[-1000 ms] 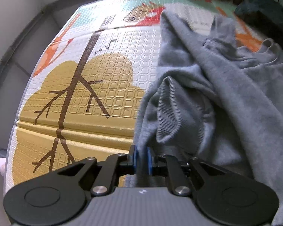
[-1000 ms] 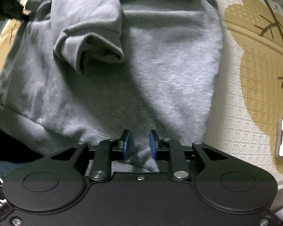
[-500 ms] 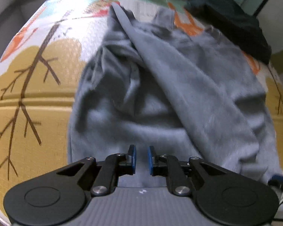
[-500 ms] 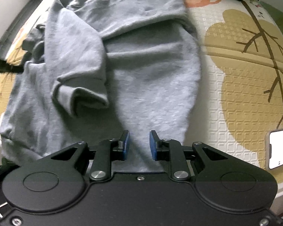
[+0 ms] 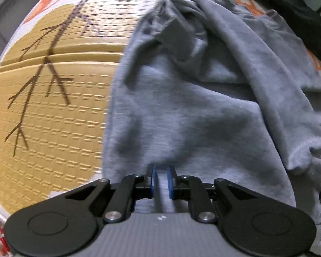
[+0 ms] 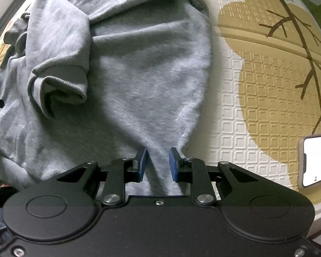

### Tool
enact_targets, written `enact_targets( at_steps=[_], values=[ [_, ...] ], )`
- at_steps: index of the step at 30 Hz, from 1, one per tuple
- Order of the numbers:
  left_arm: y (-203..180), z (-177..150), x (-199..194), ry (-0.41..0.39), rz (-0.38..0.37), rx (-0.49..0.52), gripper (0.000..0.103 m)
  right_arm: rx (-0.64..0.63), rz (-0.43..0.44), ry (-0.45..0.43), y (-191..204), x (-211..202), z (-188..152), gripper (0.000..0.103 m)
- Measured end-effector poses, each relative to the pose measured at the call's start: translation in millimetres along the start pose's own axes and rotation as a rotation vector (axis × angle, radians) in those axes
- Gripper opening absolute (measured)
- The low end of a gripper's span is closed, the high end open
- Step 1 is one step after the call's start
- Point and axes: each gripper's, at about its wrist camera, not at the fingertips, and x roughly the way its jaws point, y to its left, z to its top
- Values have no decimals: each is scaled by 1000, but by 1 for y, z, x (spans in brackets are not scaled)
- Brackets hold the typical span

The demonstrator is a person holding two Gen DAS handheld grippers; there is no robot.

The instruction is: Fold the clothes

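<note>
The left gripper [image 5: 161, 181] pinches a fold at the near edge of the grey sweater [image 5: 192, 115], its blue pads almost together on the cloth. The right gripper [image 6: 157, 164] also squeezes a bunch of the sweater's edge between its pads. The sweater lies on the play mat [image 6: 256, 90] with brown tree pictures. One sleeve [image 6: 60, 49] is folded over the sweater's middle. A phone [image 6: 316, 160] lies on the mat, right of the sweater.
</note>
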Motion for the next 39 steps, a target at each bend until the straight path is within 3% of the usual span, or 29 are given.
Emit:
enact_targets(
  at_steps=[5,10,12,17,24,30,35,39],
  values=[
    [1,0,-10,-25,18,22,18,13,4,-10,5,-8,5,21],
    [-26,5,-31,-111,-3,113,45,1,44,-87,18,-29,20,29],
    [-41,8,-37,-140,-39,161,49,0,65,-113,24,-36,27,36],
    [-83,4,-47,-182,-140,309,53,-30,81,-152,40,-43,40,36],
    [-140,-19,-47,-195,-261,556,57,-43,105,-138,54,-37,43,36],
    [-175,-47,-44,-237,-287,807,57,-25,122,-126,55,-29,45,37],
    [-196,-49,-33,-249,-279,894,57,-4,141,-121,54,-24,46,38],
    [-205,-53,-32,-258,-328,958,57,19,161,-120,52,-22,46,38]
  ],
)
